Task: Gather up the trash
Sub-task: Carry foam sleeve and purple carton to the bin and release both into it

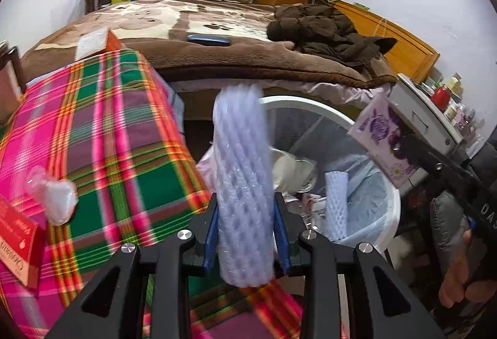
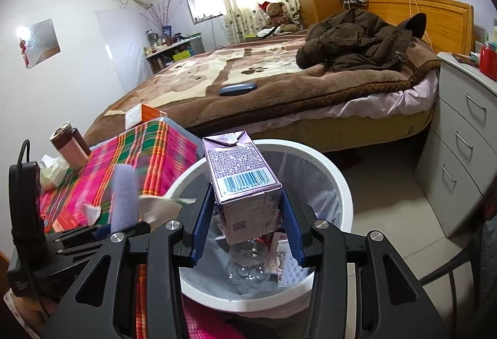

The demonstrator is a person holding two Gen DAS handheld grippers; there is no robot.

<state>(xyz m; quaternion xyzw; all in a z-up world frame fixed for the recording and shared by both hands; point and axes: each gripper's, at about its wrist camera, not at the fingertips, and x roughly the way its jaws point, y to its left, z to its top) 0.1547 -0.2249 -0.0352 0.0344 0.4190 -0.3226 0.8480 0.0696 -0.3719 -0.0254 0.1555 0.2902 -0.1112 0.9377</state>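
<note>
Trash sits in both grips above the white bin: the left gripper is clamped on a foam net sleeve. The right gripper pinches a purple carton, whose barcode only its own view shows; the left view alone shows a white wad on the plaid cloth.

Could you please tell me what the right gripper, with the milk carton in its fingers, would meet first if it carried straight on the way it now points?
Probably the trash inside the white bin: the right gripper holds the purple milk carton over the bin's mouth, pointing down toward the clear plastic bottle, though depth is unclear.

Bin mouth open; plaid table crowds its left.
</note>
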